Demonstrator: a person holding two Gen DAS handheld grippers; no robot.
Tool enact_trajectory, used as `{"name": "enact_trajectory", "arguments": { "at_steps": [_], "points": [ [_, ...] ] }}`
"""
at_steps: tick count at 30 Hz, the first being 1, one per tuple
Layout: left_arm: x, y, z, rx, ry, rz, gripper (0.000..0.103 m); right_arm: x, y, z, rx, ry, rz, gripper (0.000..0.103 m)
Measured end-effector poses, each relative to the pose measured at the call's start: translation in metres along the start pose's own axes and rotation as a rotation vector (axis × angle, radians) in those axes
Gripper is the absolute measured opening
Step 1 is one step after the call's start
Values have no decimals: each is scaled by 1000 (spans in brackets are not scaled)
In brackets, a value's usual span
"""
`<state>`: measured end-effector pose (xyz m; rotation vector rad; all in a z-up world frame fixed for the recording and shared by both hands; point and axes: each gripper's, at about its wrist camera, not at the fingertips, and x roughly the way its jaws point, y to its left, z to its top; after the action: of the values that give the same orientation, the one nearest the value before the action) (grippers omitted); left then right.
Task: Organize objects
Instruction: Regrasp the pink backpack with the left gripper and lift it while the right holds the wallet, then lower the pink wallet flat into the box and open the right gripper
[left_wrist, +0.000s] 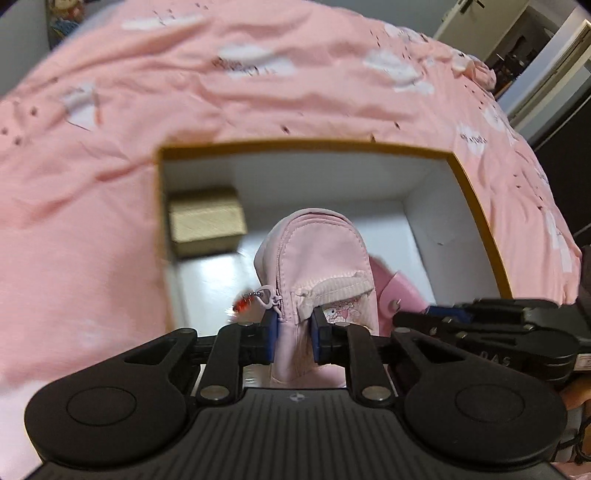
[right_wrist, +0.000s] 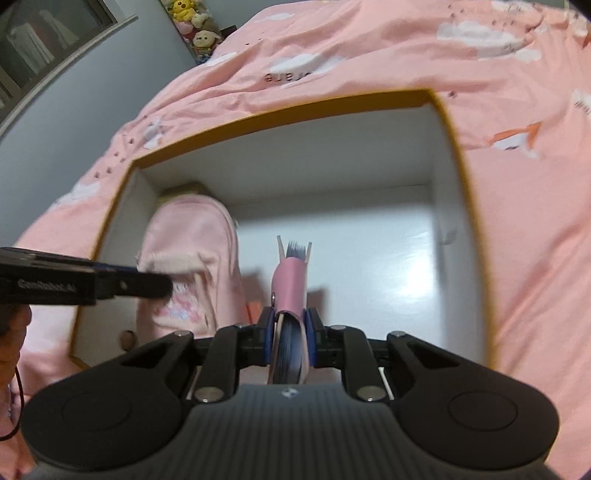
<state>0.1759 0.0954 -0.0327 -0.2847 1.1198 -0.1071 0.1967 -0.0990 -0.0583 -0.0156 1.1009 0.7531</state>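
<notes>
Nearest the left wrist camera, the left claw (left_wrist: 293, 332) is clamped on a pale pink pouch (left_wrist: 314, 266), pinching it at the zipper end so that it hangs into the open box (left_wrist: 476, 206). In the right wrist view, the right claw (right_wrist: 290, 332) is closed on a pink notebook (right_wrist: 290, 284), held edge-on with its dark pages fanned beyond the cover.

Both items sit over the white box floor, the pouch toward the left wall, the notebook near the middle. Judging by this, the step in hand is lowering both into the box.

To do it well, each claw should descend until its item rests on the floor before letting go, and the two should stay apart so they do not snag.

Farther in, a small gold box (left_wrist: 205, 221) occupies the far left corner; the pouch should settle short of it. Beyond lies the pink bedspread (left_wrist: 258, 92).
</notes>
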Motion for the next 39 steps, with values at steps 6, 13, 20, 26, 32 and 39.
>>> {"name": "enact_trajectory", "arguments": {
  "at_steps": [6, 13, 20, 26, 32, 39],
  "points": [
    [-22, 6, -3, -9, -45, 32, 20, 21, 21, 0, 52, 39, 104, 18],
    [-30, 14, 2, 5, -67, 35, 20, 35, 37, -4, 65, 85, 129, 19],
    [-29, 14, 3, 18, -69, 23, 20, 43, 48, -11, 16, 134, 0, 26],
    [-28, 15, 1, 17, -66, 16, 20, 43, 49, -15, -15, 148, -88, 34],
    [-25, 14, 0, 23, -57, 13, 20, 35, 49, -13, -51, 123, -108, 44],
    [-23, 15, -1, 20, -47, 0, 20, 48, 36, -4, -29, 155, -76, 25]
  ]
}}
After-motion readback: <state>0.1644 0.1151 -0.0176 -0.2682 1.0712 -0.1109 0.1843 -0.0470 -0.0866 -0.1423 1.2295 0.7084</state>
